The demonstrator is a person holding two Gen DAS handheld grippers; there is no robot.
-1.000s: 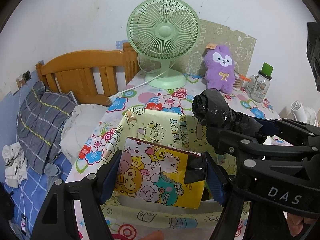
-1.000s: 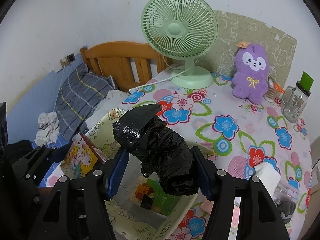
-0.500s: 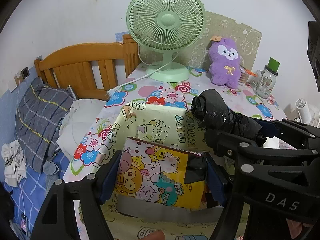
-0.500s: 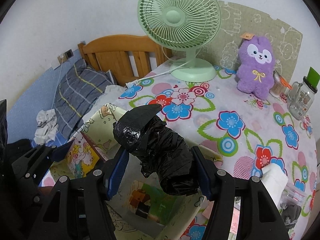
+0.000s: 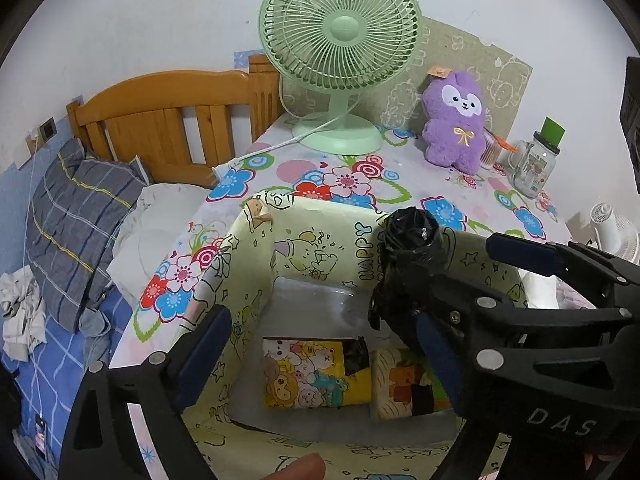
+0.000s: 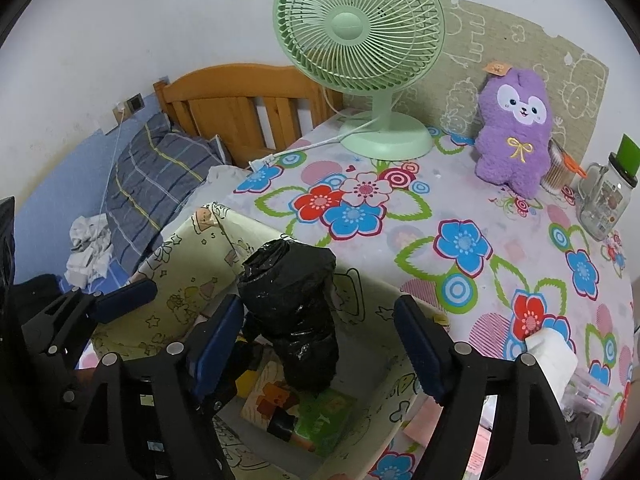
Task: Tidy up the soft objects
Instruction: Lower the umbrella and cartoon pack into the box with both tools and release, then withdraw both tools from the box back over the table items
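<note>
A pale yellow cartoon-print box [image 5: 320,212] [image 6: 200,220] stands on the flowered tablecloth. A yellow cartoon packet [image 5: 316,376] lies on its floor beside an orange-and-green packet [image 5: 408,392] [image 6: 304,412]. My left gripper [image 5: 320,320] hangs over the box with its jaws opening and nothing between them. My right gripper [image 6: 320,320] is opening too. A roll of black plastic bags [image 6: 292,312] [image 5: 412,240] stands between its pads, lower end down in the box. The roll leans by the left pad, and the right pad is clear of it.
A green desk fan [image 6: 360,28], a purple plush toy [image 6: 516,136] and a glass jar [image 6: 604,200] stand at the back of the table. White tissue [image 6: 552,352] lies at the right. A wooden headboard [image 5: 168,120] and striped pillow [image 5: 76,216] are left of the table.
The yellow packet has left my left gripper and dropped onto the box floor. Both grippers' jaws have widened. The black roll has come free and sunk upright into the box.
</note>
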